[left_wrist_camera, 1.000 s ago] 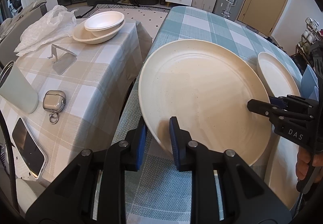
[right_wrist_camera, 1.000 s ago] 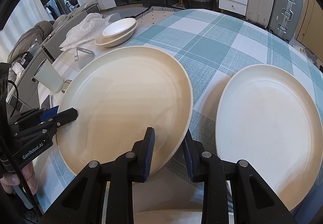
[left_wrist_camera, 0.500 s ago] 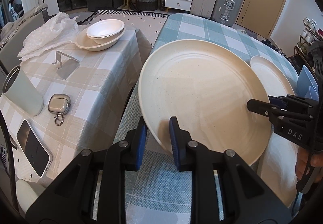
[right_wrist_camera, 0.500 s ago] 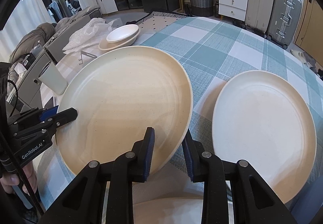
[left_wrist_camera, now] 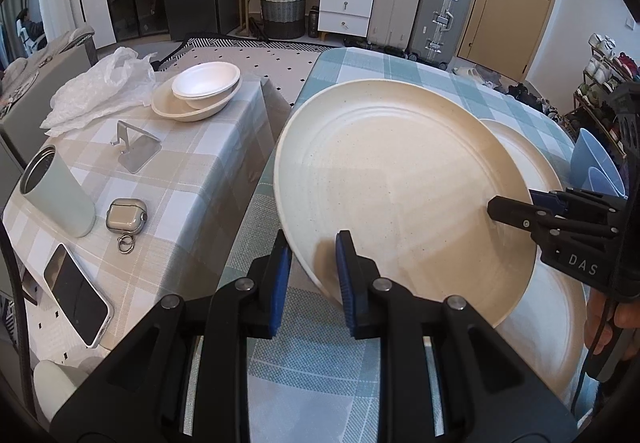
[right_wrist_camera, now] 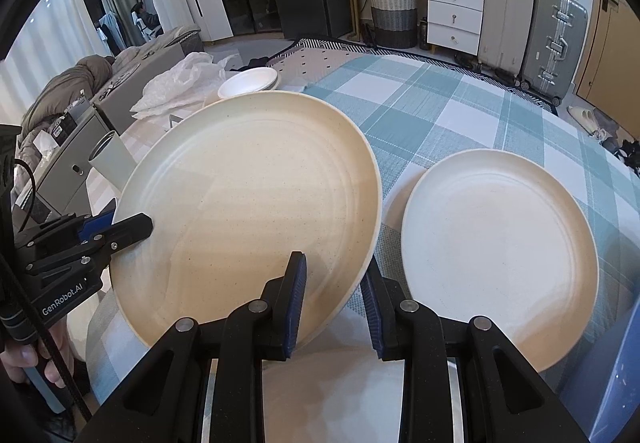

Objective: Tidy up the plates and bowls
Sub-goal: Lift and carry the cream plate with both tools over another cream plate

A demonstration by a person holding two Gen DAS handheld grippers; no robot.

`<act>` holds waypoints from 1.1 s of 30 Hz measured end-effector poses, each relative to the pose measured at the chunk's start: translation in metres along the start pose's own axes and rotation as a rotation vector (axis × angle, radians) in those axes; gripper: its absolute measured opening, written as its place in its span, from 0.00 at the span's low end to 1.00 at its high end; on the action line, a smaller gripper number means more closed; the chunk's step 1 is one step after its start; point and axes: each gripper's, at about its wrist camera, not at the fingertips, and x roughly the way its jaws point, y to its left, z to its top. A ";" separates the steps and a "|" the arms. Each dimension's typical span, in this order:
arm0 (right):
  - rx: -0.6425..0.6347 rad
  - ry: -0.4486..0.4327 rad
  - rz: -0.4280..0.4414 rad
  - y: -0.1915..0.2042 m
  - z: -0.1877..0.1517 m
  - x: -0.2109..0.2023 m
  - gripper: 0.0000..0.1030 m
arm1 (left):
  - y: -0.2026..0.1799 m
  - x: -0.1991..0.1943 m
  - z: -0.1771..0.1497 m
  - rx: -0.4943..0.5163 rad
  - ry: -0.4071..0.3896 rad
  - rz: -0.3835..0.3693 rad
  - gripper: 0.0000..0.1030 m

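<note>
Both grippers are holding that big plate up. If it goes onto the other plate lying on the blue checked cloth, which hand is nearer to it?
Right, probably. The right gripper clamps the big plate on the rim beside the other plate; the left gripper holds the far rim.

Left gripper clamping plate, right gripper opposite
</note>
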 end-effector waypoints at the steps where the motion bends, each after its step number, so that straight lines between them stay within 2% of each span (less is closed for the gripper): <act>1: 0.000 -0.004 -0.001 0.001 -0.001 -0.003 0.27 | -0.002 -0.004 -0.001 0.003 -0.002 -0.002 0.19; 15: 0.024 -0.054 -0.031 -0.002 -0.033 -0.056 0.27 | -0.038 -0.046 -0.021 0.058 -0.035 -0.024 0.19; 33: 0.075 -0.088 -0.057 -0.013 -0.075 -0.097 0.27 | -0.084 -0.074 -0.049 0.131 -0.045 -0.053 0.19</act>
